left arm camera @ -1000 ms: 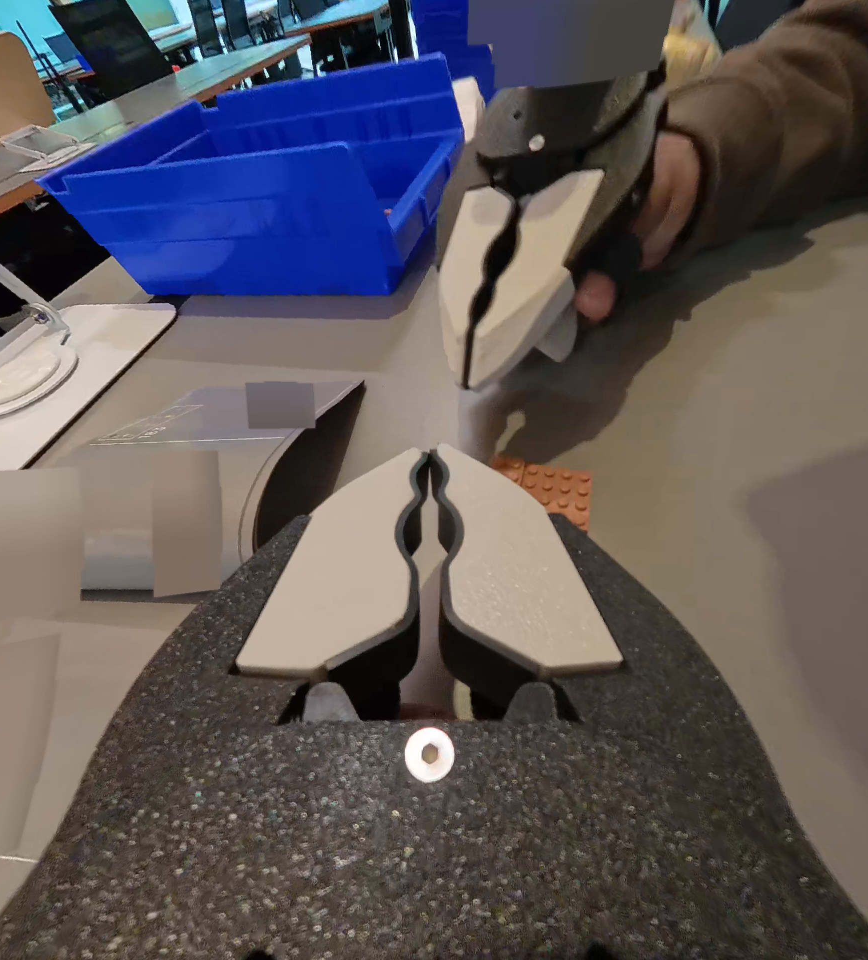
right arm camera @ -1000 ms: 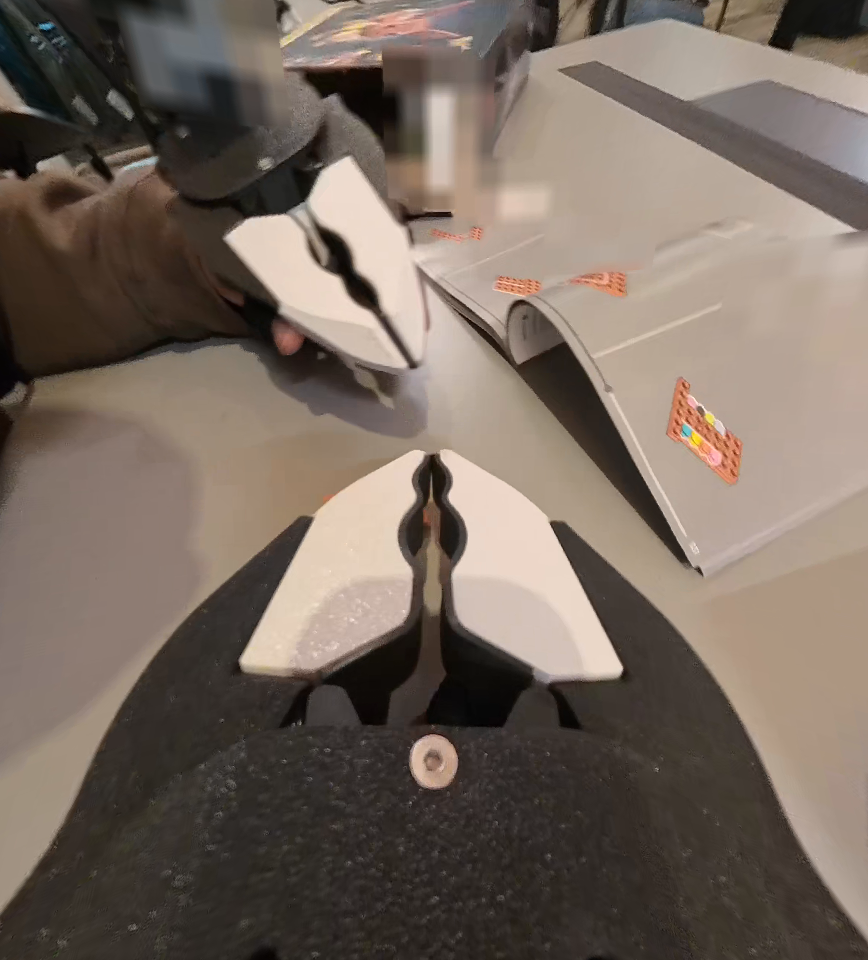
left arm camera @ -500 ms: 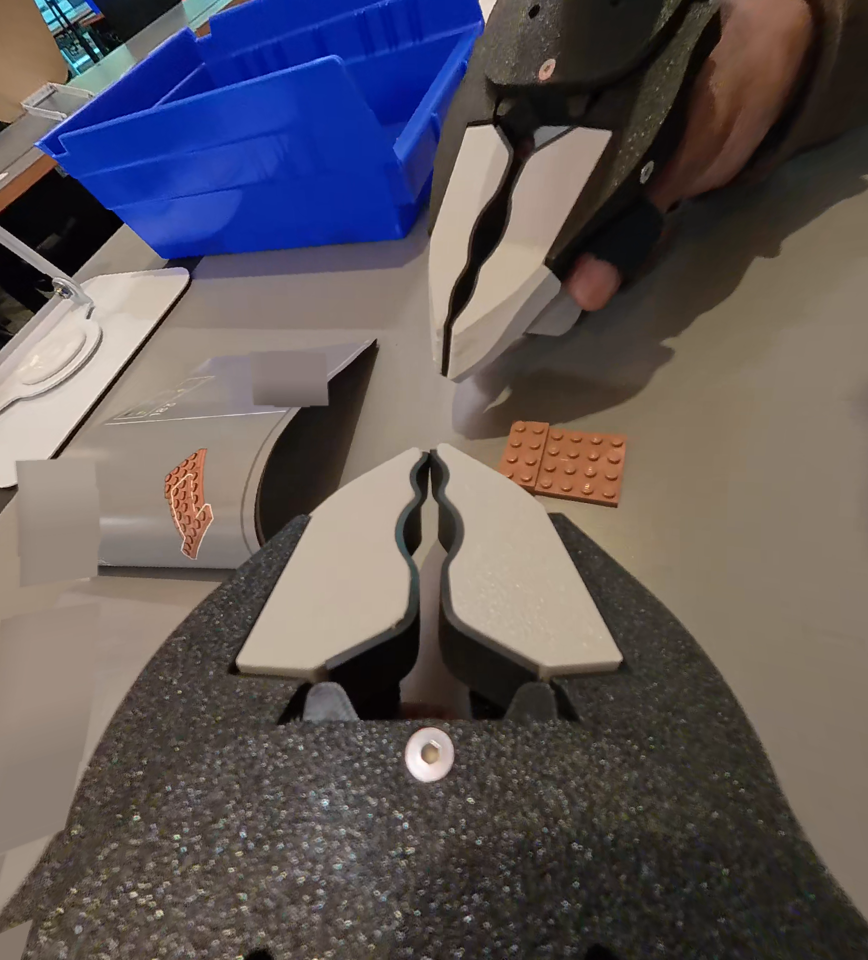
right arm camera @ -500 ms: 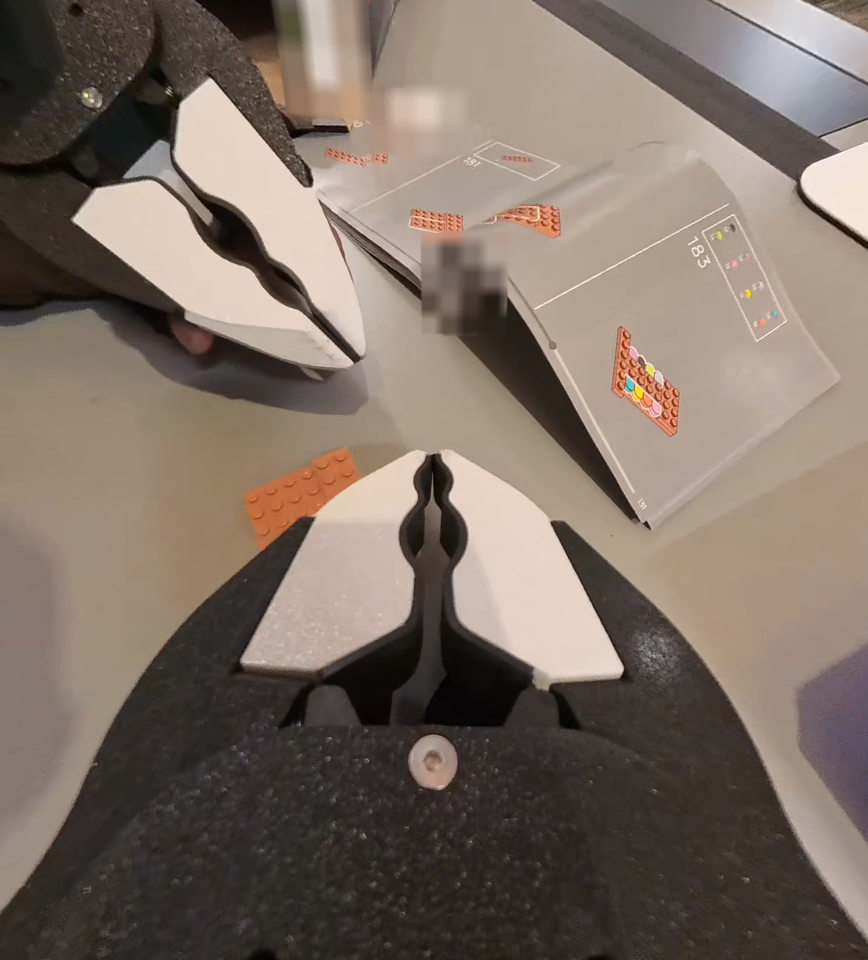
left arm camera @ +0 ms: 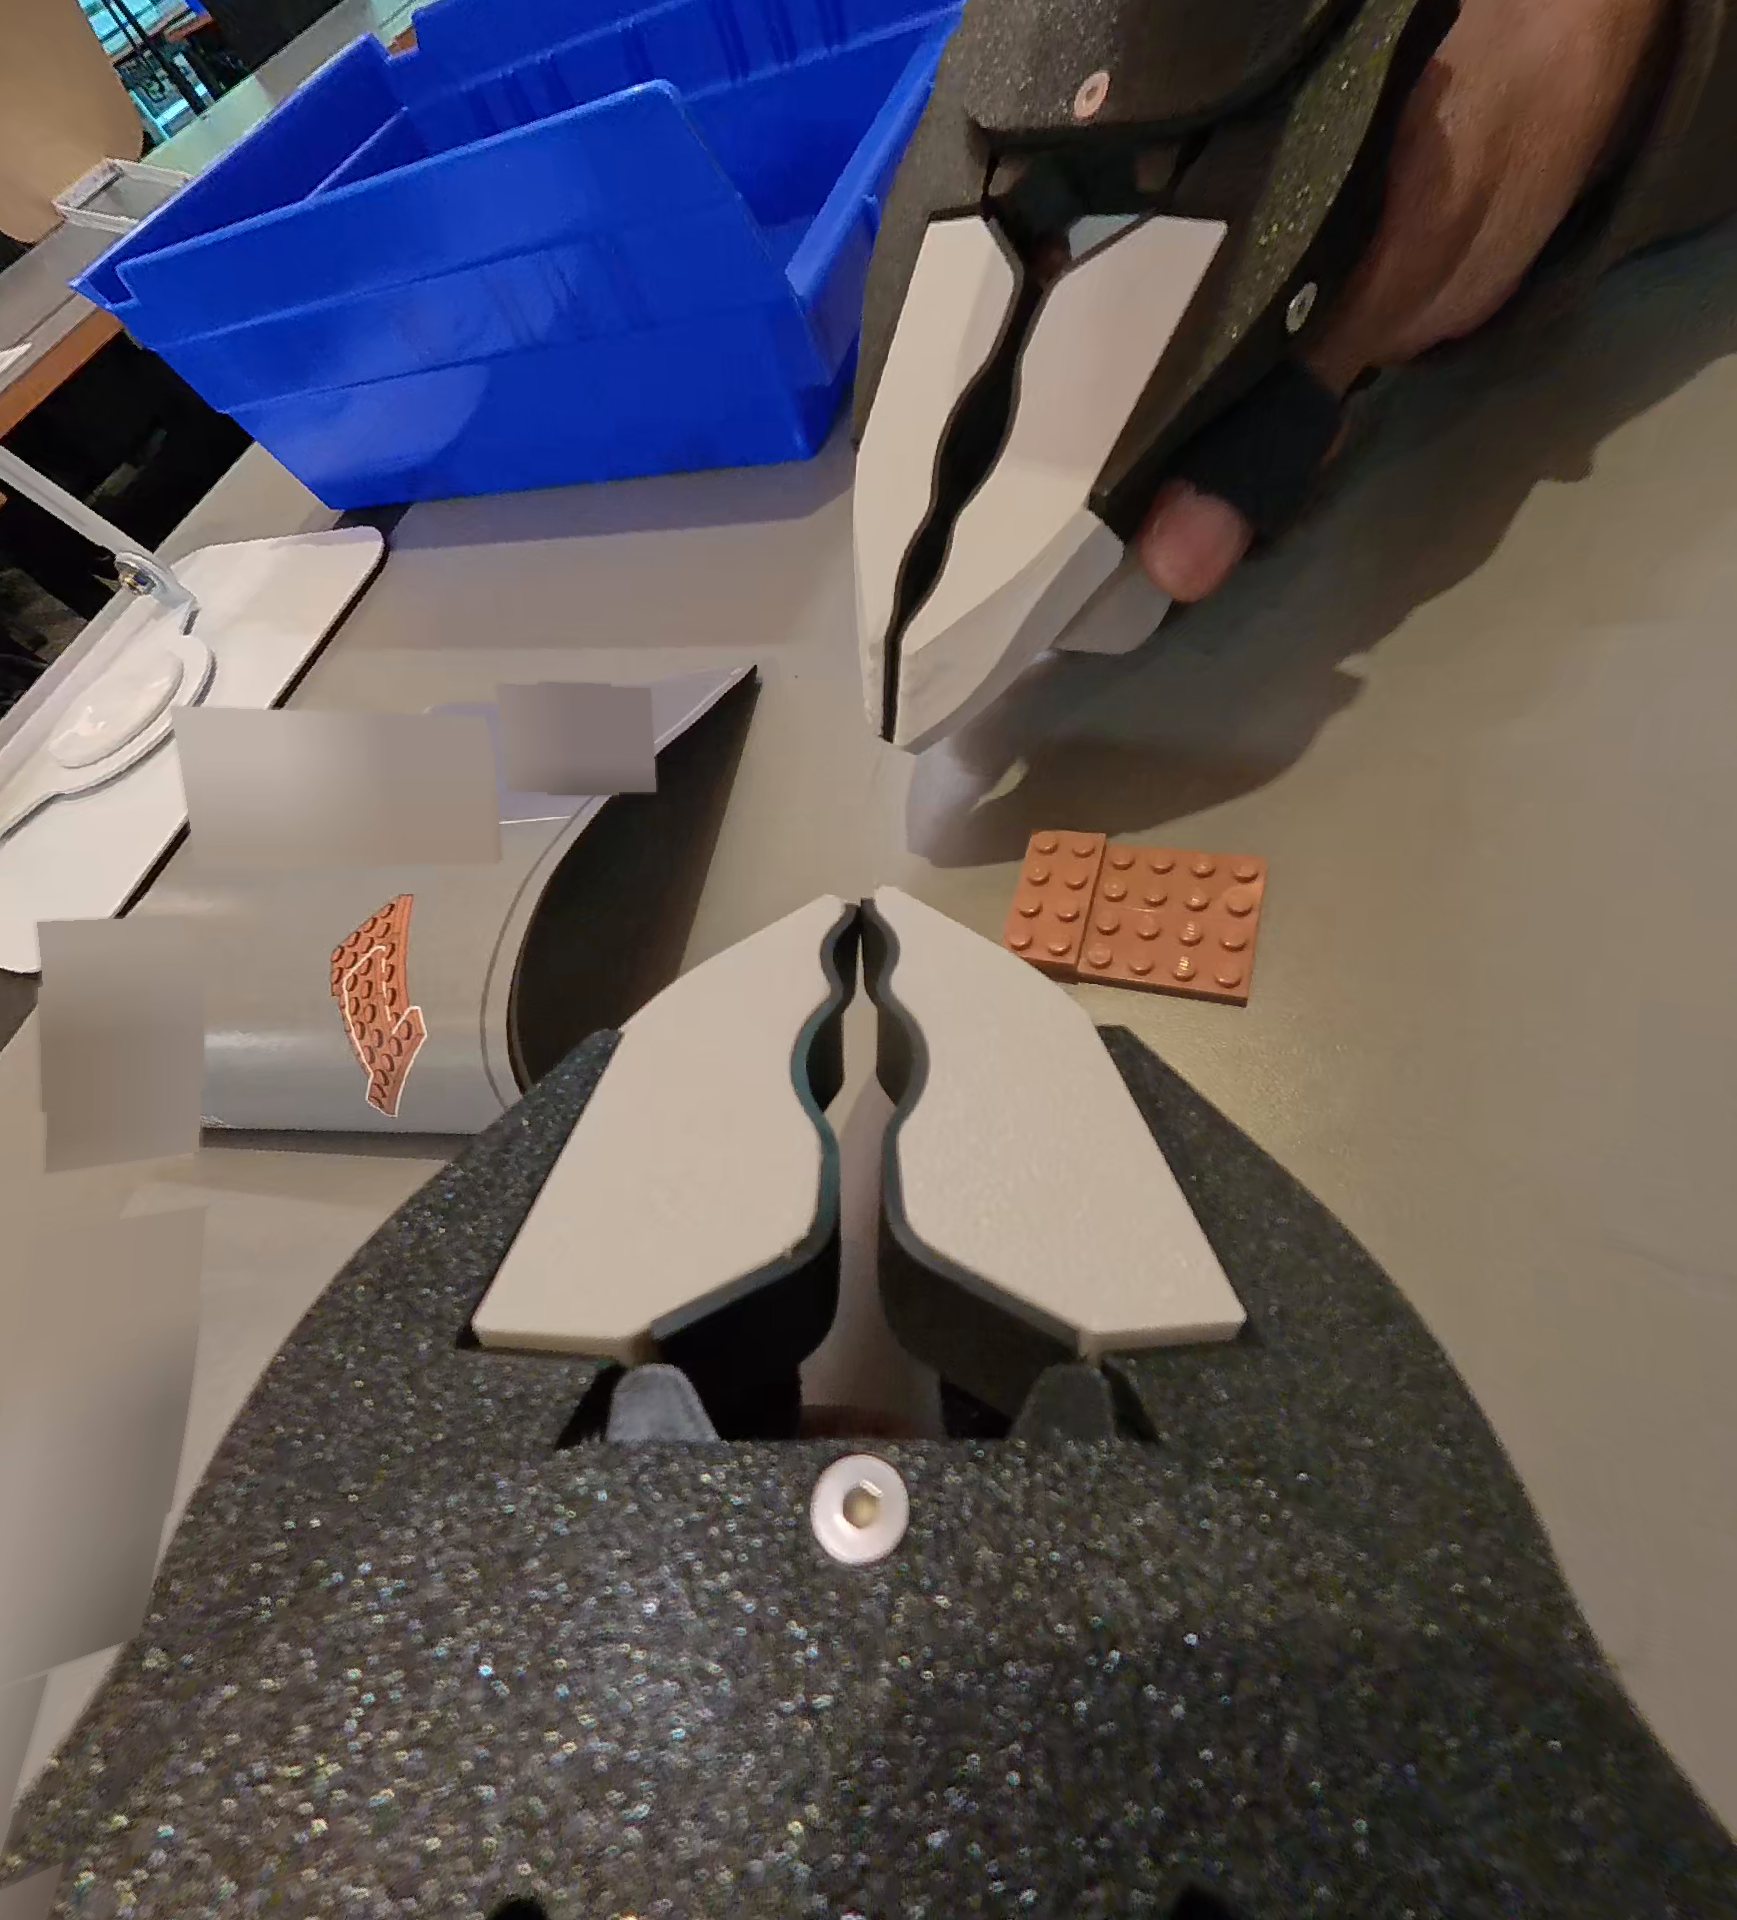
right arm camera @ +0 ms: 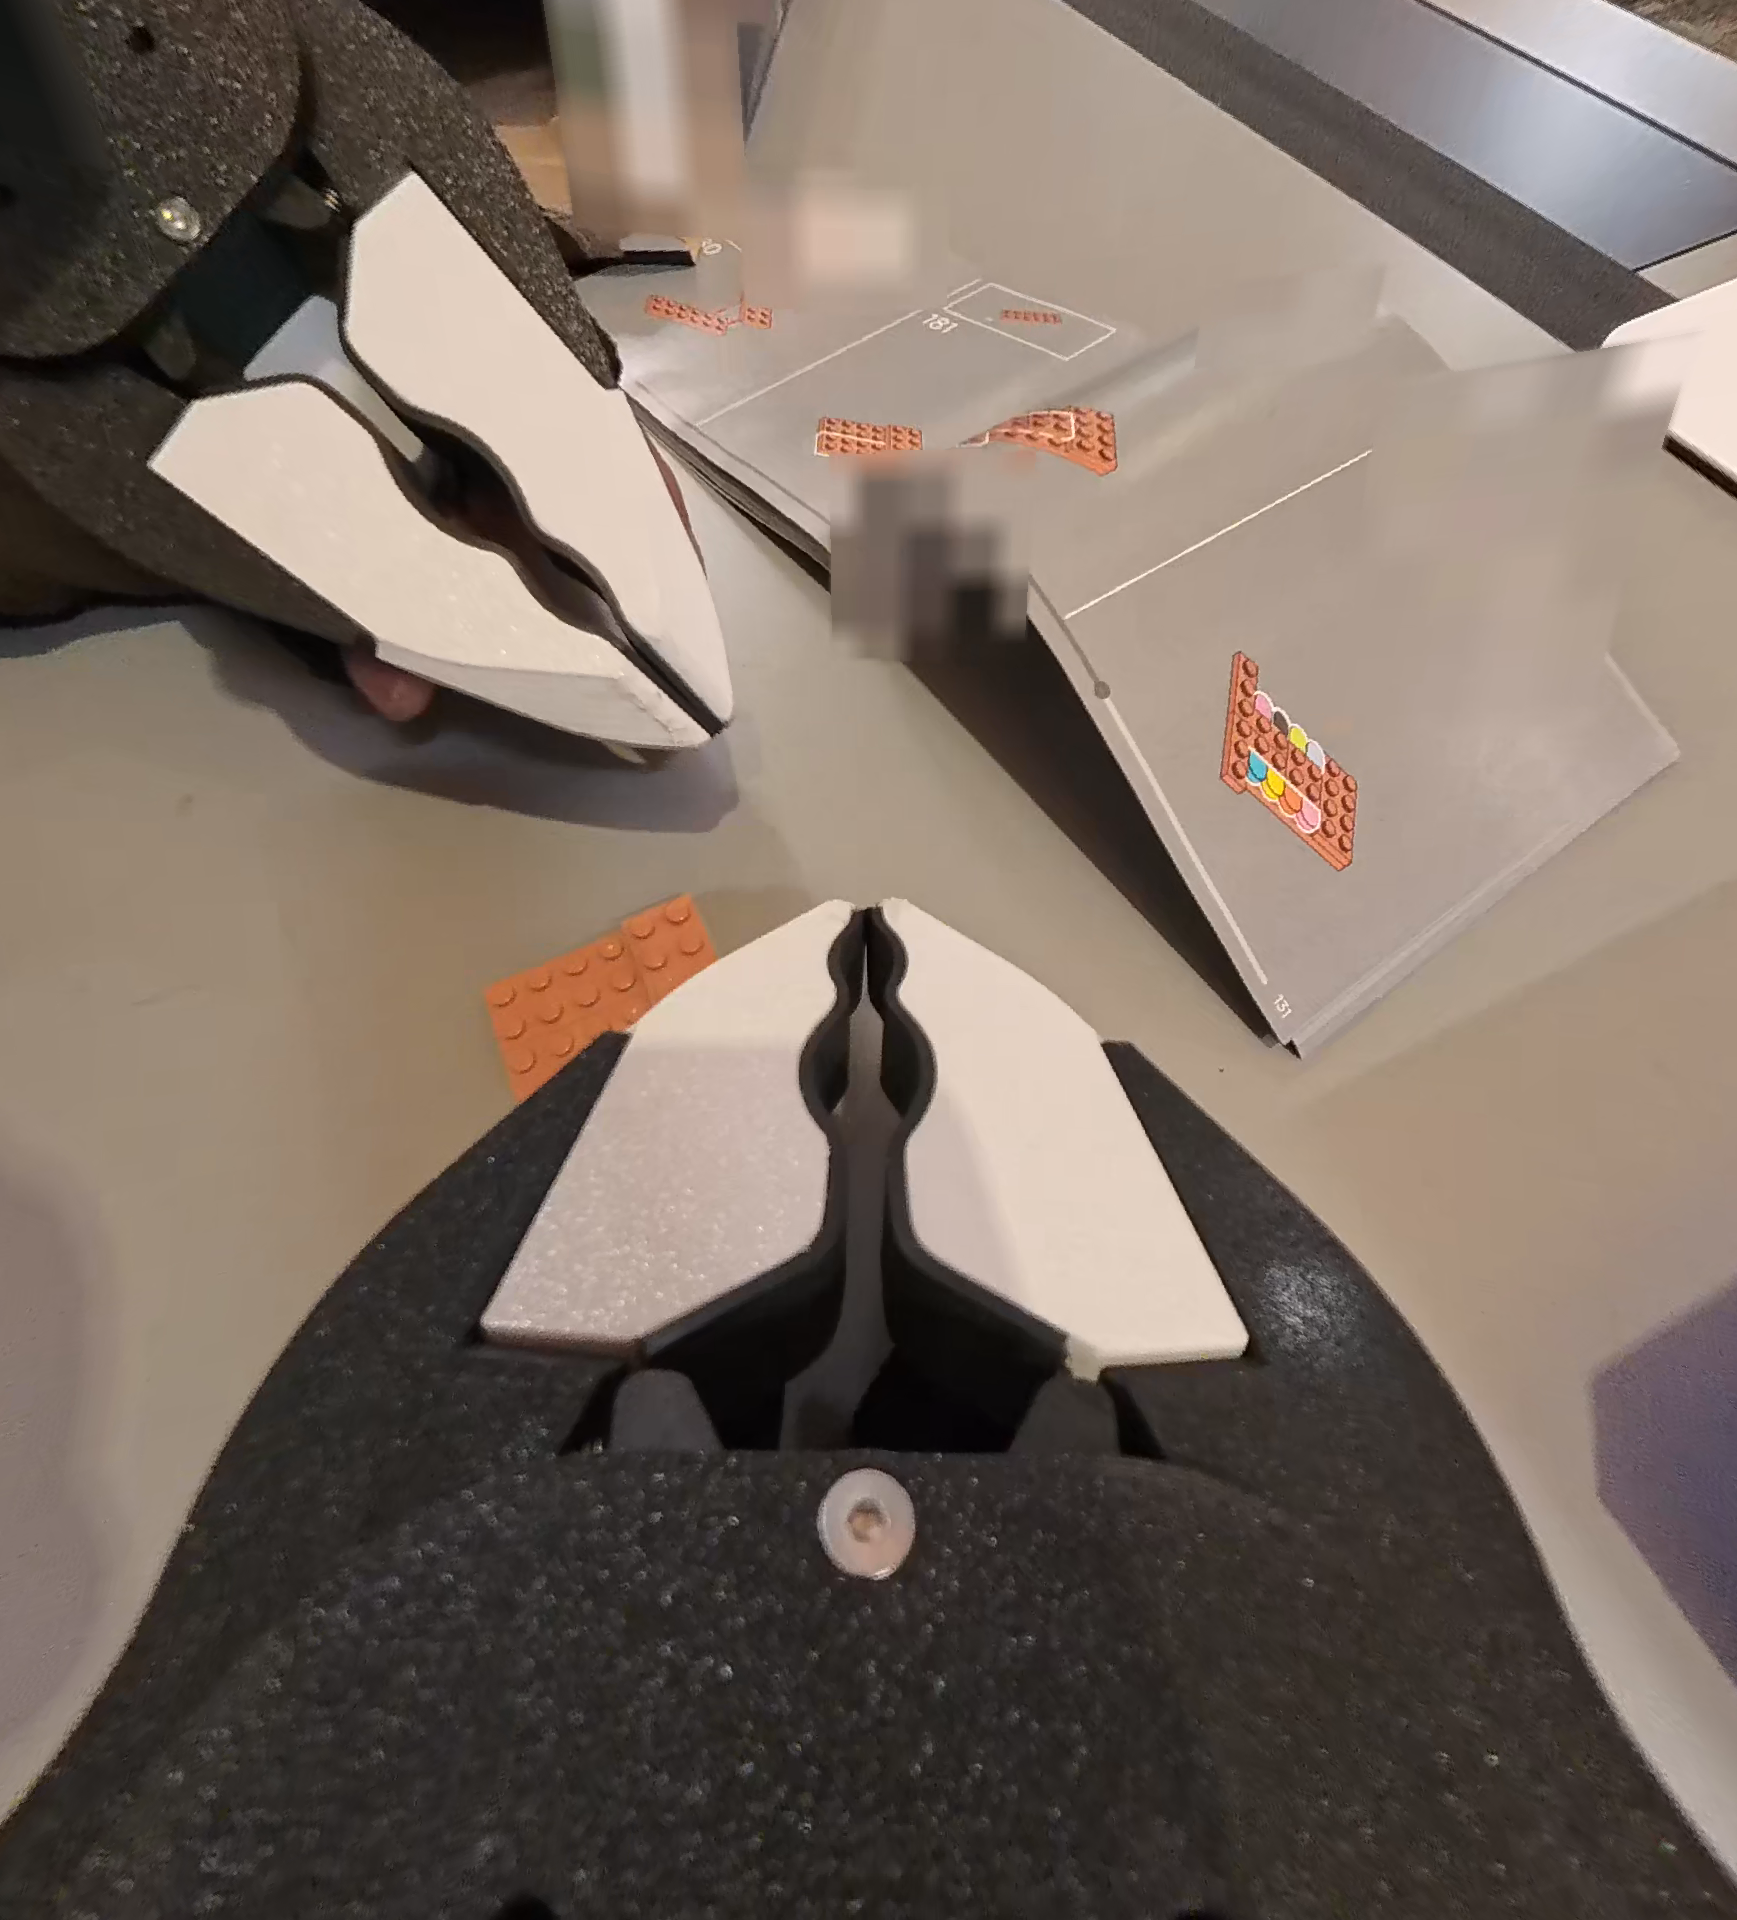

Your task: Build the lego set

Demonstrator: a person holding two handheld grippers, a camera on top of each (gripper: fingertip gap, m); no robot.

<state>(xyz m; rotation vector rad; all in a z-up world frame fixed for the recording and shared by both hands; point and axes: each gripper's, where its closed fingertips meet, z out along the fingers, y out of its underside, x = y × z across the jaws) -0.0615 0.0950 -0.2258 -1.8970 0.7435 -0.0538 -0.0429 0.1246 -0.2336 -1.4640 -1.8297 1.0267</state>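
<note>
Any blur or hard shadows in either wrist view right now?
Left wrist view: sharp; the right gripper throws a dark shadow on the table just behind the brown plates. Right wrist view: far booklet pages smeared, near parts crisp; soft shadow under the left gripper.

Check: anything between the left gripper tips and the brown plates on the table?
Nothing visible. The left gripper, shut and empty, points past the brown plates, which lie on bare table to its right. The right gripper hangs above, clear.
</note>
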